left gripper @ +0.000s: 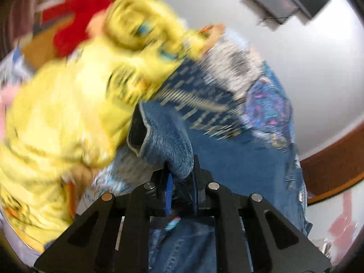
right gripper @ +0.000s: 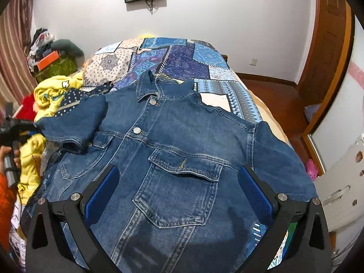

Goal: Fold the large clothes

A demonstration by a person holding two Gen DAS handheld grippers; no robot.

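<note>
A blue denim jacket (right gripper: 182, 125) lies front up on a patchwork bed (right gripper: 182, 54), collar to the far side and buttoned. My right gripper (right gripper: 178, 170) hovers open over its chest pocket, nothing between the blue pads. The jacket's left sleeve (right gripper: 75, 122) is folded over the chest, its cuff end pulled left into my left gripper (right gripper: 28, 132). In the blurred left wrist view, the left gripper (left gripper: 180, 177) is shut on the sleeve cuff (left gripper: 163, 143), which bunches up just beyond the pads.
A yellow printed garment (right gripper: 52, 91) is heaped on the bed's left side, also filling the left of the left wrist view (left gripper: 68, 113). A hand (right gripper: 6, 157) holds the left gripper. A cluttered pile (right gripper: 45, 45) stands at far left, a wooden door (right gripper: 329, 45) at right.
</note>
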